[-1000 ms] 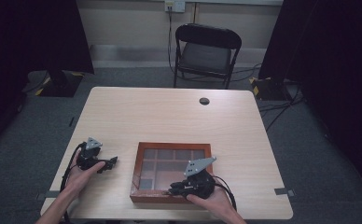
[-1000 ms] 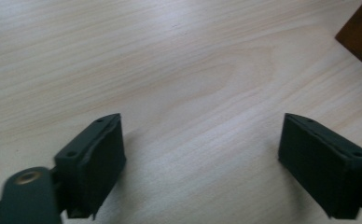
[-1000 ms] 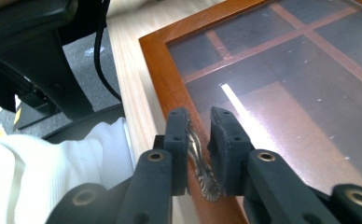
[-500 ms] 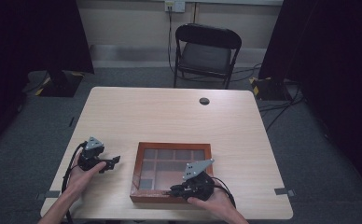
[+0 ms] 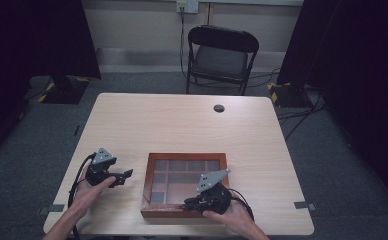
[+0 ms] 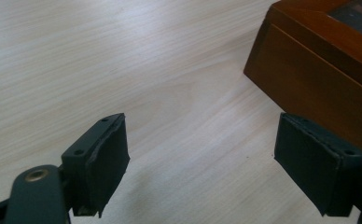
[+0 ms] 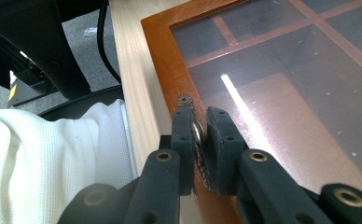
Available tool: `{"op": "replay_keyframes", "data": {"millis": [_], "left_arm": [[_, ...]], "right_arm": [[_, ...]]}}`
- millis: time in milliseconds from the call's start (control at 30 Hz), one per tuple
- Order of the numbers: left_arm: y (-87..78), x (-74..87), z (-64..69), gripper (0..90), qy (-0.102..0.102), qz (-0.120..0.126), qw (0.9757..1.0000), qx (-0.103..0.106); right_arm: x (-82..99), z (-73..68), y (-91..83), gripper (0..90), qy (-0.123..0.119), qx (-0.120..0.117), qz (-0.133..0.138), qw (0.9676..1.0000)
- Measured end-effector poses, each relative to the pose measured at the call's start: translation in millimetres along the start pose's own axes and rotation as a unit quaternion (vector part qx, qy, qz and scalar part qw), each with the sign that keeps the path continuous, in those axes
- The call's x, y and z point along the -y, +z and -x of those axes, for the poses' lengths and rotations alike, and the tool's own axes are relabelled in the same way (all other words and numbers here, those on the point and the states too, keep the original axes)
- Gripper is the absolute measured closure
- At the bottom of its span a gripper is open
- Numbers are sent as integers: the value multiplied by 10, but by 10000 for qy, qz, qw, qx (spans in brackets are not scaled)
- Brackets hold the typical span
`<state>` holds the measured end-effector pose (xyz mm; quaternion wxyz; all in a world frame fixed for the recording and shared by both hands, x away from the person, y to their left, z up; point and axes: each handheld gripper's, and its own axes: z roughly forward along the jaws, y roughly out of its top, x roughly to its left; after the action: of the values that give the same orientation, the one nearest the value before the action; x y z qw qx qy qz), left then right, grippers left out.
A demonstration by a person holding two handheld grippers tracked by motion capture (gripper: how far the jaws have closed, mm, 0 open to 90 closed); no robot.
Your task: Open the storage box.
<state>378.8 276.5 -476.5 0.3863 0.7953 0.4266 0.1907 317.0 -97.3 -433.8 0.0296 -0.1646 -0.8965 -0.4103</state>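
A brown wooden box (image 5: 187, 157) with a glass lid (image 7: 281, 93) over several compartments lies near the table's front edge. My right gripper (image 5: 189, 204) is at the box's front rim. In the right gripper view it (image 7: 198, 126) is shut on a small ornate metal latch (image 7: 187, 100) fixed to the lid's front frame (image 7: 163, 60). My left gripper (image 5: 127, 175) rests just left of the box, pointing at it. Its jaws (image 6: 200, 163) stand wide open above bare table, with the box's side wall (image 6: 319, 88) just ahead to the right.
The light wooden table (image 5: 182, 125) has a round cable hole (image 5: 219, 108) near its far edge. A black folding chair (image 5: 222, 55) stands behind it. A white sleeve (image 7: 53, 163) lies close to the table's front edge.
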Motion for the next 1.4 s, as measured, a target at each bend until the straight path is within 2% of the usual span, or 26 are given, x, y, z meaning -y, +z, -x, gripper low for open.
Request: {"op": "replay_keyframes", "data": {"millis": [133, 167, 300, 667, 733, 933, 1133, 1233, 1367, 1400], "left_arm": [[-18, -9, 39, 169, 75, 53, 9999, 81], [-29, -15, 51, 169, 189, 88, 9997, 144], [-29, -23, 83, 169, 259, 134, 9993, 220], [-26, -34, 148, 164, 257, 153, 9985, 458], [-19, -39, 156, 161, 354, 128, 9982, 473], [-18, -47, 205, 160, 420, 125, 9975, 546], [-10, -57, 256, 160, 525, 152, 9964, 646], [-1, -70, 332, 159, 629, 200, 9946, 807], [-18, -89, 370, 163, 665, 304, 9939, 832], [-23, -91, 370, 161, 608, 324, 9937, 884]], "right_arm": [[-7, 3, -6, 821, -12, -24, 42, 10000], [-19, -1, -23, 822, 11, -22, 71, 10000], [-53, 3, -63, 824, 21, -70, 155, 9999], [-128, 12, -147, 825, 67, -116, 264, 9996], [-144, 13, -165, 825, 47, -101, 286, 9995], [-170, 14, -186, 825, 68, -98, 287, 9995], [-227, 24, -238, 826, 36, -116, 360, 9993], [-274, 26, -262, 826, 29, -119, 413, 9991], [-299, 19, -263, 826, 9, -91, 416, 9991], [-302, 19, -265, 826, 12, -93, 417, 9991]]}}
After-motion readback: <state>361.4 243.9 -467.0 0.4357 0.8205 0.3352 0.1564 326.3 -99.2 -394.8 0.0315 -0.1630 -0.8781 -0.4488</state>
